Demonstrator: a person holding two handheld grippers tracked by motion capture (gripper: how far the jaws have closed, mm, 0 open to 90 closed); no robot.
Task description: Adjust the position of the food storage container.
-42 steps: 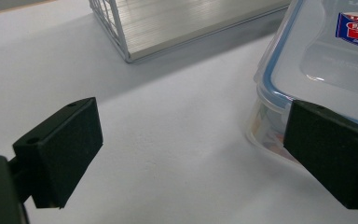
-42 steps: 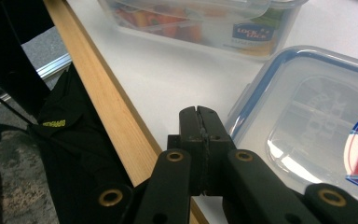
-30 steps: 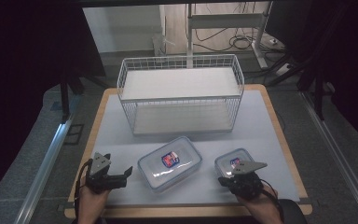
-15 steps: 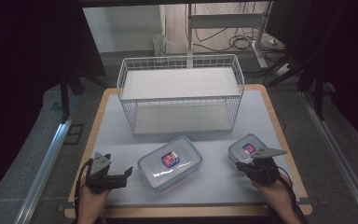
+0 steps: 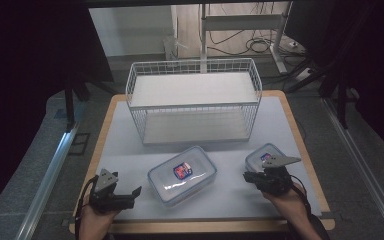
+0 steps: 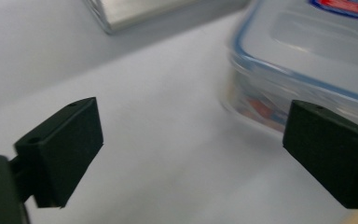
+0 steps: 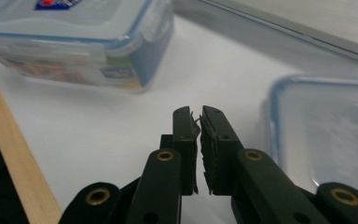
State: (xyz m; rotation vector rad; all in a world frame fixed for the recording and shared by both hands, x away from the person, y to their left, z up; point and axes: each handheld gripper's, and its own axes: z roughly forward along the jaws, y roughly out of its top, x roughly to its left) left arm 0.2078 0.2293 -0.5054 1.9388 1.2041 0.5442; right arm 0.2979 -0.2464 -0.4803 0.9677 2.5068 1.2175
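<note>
Left gripper (image 5: 132, 194), matte black jaws wide apart, just left of the large clear rectangular plastic container with blue-rimmed lid (image 5: 182, 175). Right gripper (image 5: 249, 177), ribbed jaws together, empty, beside the small clear blue-rimmed container (image 5: 261, 156).

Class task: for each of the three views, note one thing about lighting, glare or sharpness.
High view: dark surroundings, glare on the large container lid. Left gripper view: container softly blurred, open left tool sharper. Right gripper view: shut right tool crisp, containers behind it soft.

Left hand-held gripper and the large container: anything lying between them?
Nothing: the high view shows bare white mat between the left hand-held gripper and the large container.
</note>
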